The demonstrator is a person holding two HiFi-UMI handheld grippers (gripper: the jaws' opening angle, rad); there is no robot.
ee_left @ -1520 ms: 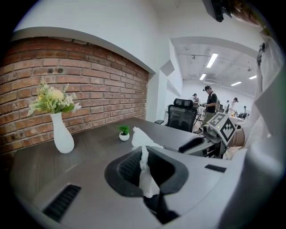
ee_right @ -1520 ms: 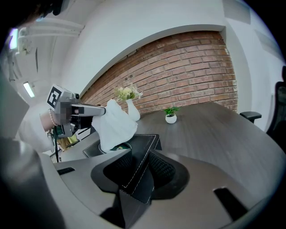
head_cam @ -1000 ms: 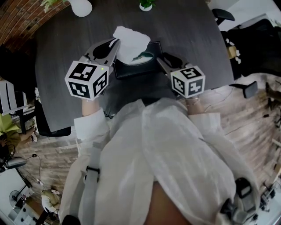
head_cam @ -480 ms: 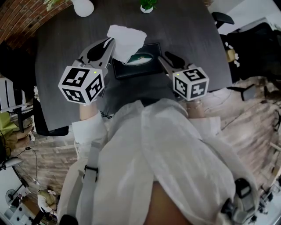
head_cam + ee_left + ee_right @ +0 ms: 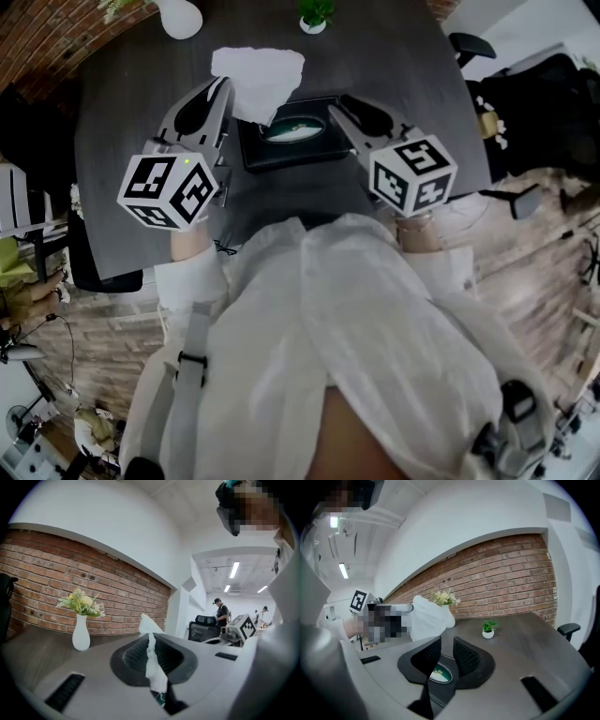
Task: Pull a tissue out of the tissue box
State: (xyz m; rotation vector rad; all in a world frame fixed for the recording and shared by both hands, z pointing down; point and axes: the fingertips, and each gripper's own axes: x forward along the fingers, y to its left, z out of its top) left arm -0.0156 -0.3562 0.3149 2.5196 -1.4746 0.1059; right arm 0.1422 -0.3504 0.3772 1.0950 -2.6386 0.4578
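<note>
Tissue extraction at a dark grey table (image 5: 112, 141), shown from the head and from both grippers. Left gripper (image 5: 222, 87) — jaws together, clamped on a white tissue (image 5: 258, 77). In the left gripper view a crumpled strip of the sheet runs down between the ribbed pads, and a peak shows above them. In the head view the rest spreads as a loose, wrinkled sheet to the right of the jaw tips, raised above the table. Its lowest corner points down toward the left rear part of the tissue box (image 5: 300, 155); whether that corner touches the box cannot be told. The box is dark and flat and lies on the table between the two grippers. It has an oval opening (image 5: 438, 672) in its top, with green showing inside.

Right gripper (image 5: 339, 106) — jaws apart, having just been closing, with nothing between the pads. In the right gripper view the oval opening appears below through the gap, and the tissue hangs at upper left, clear of these jaws. A marker cube (image 5: 169, 190) sits at the near end of each gripper. Toward the table's far edge stand a white vase (image 5: 80, 637) of pale flowers and a small potted plant (image 5: 488, 630), before a brick wall (image 5: 511, 583). The person's white garment (image 5: 356, 328) fills the lower head view.
</note>
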